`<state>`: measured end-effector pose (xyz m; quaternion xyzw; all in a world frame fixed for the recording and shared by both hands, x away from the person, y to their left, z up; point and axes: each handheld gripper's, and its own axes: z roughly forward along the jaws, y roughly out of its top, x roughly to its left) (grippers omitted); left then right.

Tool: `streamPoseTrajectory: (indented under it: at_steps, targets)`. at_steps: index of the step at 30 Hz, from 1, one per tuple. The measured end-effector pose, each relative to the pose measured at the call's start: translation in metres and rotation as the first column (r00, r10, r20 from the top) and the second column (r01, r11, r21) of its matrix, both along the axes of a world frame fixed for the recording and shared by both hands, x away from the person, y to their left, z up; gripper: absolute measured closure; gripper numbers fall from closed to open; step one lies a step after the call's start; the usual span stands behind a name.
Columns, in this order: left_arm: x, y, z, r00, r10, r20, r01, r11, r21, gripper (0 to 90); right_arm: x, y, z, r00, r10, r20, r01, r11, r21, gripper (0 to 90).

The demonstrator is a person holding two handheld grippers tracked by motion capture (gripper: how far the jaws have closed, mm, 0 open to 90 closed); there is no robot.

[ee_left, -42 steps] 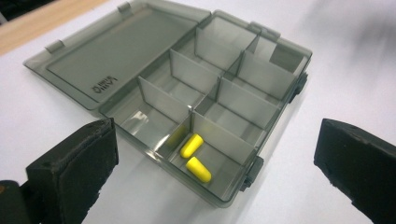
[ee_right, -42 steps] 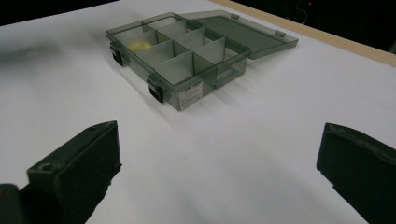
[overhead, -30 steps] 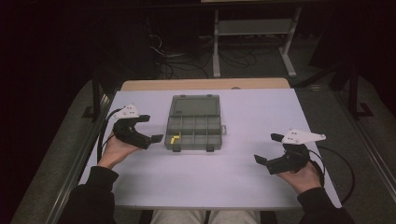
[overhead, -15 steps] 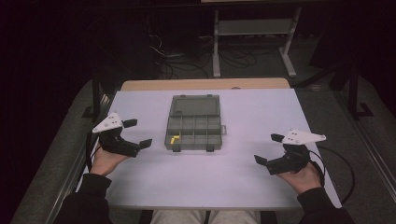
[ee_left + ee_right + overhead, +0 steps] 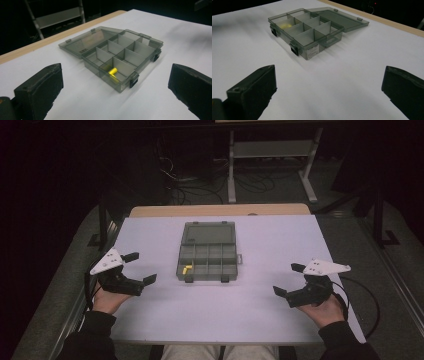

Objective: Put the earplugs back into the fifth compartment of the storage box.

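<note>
A smoky grey compartment box (image 5: 207, 257) lies open in the middle of the white table, its lid (image 5: 209, 233) folded flat away from me. A small yellow piece (image 5: 187, 269) rests in the near left compartment; it shows clearly in the left gripper view as the yellow piece (image 5: 112, 71) inside the box (image 5: 117, 53). My left gripper (image 5: 136, 268) stands open at the table's left side, well clear of the box. At the right side my right gripper (image 5: 290, 279) is open too, with the box (image 5: 308, 28) ahead of its jaws. Neither gripper holds anything.
The white table (image 5: 250, 310) has a wooden strip (image 5: 220, 210) along its far edge. A metal rack (image 5: 272, 150) and cables stand on the dark floor behind. A cable (image 5: 362, 297) loops off the right gripper past the table's right edge.
My left gripper has drawn back from beside the box toward the table's left edge. The right gripper has stayed in place. The box has not moved.
</note>
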<state>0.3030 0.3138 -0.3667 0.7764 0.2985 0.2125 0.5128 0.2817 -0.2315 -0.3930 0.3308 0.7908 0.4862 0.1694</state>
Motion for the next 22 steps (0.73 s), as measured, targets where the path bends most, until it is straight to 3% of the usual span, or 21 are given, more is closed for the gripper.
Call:
streamPoseTrajectory:
  at_steps: [22]
  targets:
    - [-0.017,0.032,-0.014,0.9971,0.071,0.027,-0.070,0.9962,-0.051,0.0,-0.002,-0.002,-0.008,0.9992,-0.022,-0.032,0.022,1.000,0.011,0.0]
